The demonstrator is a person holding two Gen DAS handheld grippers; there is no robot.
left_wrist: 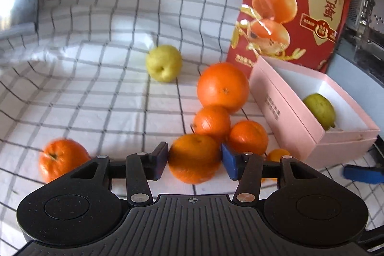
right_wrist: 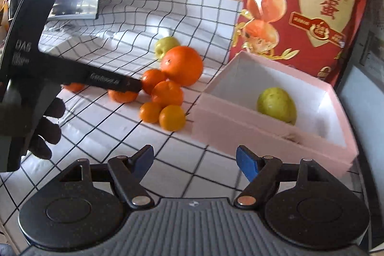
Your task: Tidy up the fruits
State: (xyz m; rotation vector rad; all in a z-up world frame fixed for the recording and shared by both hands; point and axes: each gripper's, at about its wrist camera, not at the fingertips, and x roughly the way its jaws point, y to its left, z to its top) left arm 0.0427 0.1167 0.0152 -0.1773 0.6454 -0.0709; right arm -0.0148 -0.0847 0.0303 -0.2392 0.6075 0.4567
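Left claw (left_wrist: 194, 161) astride tangerine (left_wrist: 194, 158), unpressed

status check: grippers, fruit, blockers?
Left gripper open around an orange, pads not pressing. Right gripper open, empty. One green fruit in pink box. Nothing blocking.

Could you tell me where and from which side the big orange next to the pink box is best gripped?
Take the big orange across its widest middle, coming from above. It is round, so only the middle gives the pads a hold. Smaller oranges crowd its near side, the pink box stands to its right, and a yellow-green fruit sits behind, so the top looks freest.
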